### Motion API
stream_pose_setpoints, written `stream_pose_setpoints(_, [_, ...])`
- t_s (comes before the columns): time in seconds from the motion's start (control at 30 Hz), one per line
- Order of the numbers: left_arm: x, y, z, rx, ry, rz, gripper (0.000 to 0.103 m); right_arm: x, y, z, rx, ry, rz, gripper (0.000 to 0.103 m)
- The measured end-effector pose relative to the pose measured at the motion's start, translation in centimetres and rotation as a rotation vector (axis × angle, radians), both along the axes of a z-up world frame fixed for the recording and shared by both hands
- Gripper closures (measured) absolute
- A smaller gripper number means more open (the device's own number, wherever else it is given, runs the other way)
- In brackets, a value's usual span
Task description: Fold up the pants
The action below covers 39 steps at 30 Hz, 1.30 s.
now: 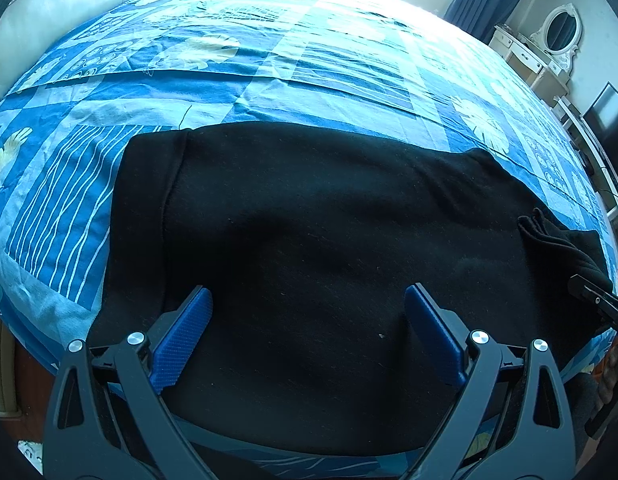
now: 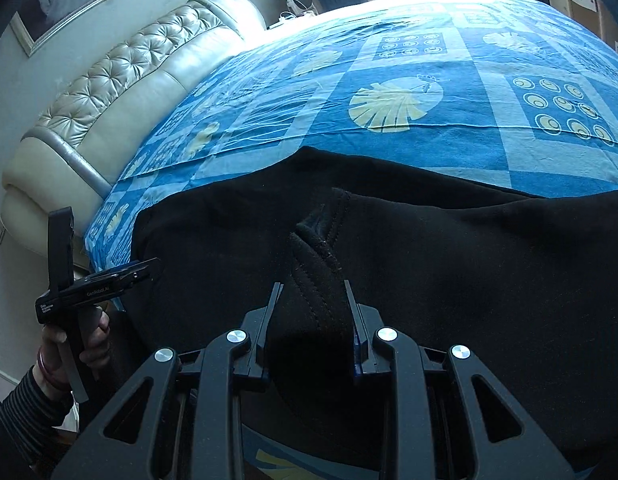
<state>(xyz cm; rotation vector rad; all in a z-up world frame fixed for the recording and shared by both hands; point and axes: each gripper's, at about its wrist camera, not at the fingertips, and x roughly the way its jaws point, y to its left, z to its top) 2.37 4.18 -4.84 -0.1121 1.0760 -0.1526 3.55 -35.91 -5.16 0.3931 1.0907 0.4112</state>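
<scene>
Black pants (image 1: 317,240) lie spread across a blue patterned bed cover (image 1: 269,60), waistband end at the left. My left gripper (image 1: 308,300) is open and empty just above the pants near the front edge. In the right wrist view the pants (image 2: 469,280) fill the lower half. My right gripper (image 2: 311,292) is shut on a raised fold of the pants (image 2: 309,264), a stitched hem edge standing up between its fingers. The right gripper also shows at the right edge of the left wrist view (image 1: 597,300). The left gripper shows at the left of the right wrist view (image 2: 141,270).
A tufted cream headboard (image 2: 121,92) runs along the bed's left side. A white dresser with an oval mirror (image 1: 557,32) and a dark screen (image 1: 605,112) stand at the right. A person's hand (image 2: 69,336) holds the left gripper's handle.
</scene>
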Motion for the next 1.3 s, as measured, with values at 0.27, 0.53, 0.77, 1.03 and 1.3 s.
stream_pose_setpoints(0.27, [0.1,-0.2,-0.2,0.017,-0.005,-0.011,0.006,-0.6,2.0,-0.9,0.046,0.039,0.05,0.069])
stream_pose_setpoints(0.53, [0.1,-0.3,-0.3,0.018,-0.006,-0.01,0.006,-1.1,3.7,-0.7,0.066,0.041,0.098,0.06])
stream_pose_setpoints(0.77, [0.0,-0.4,-0.4,0.031,-0.014,-0.02,0.006,-1.1,2.2,-0.2,0.176,0.038,0.09,0.055])
stream_pose_setpoints(1.03, [-0.1,-0.4,-0.4,0.028,-0.015,-0.02,0.006,-1.5,-13.1,4.7,0.25,-0.093,-0.183,0.053])
stream_pose_setpoints(1.3, [-0.2,-0.6,-0.5,0.034,-0.023,-0.018,0.006,-1.1,-26.3,-4.9,0.442,0.101,-0.508,0.053])
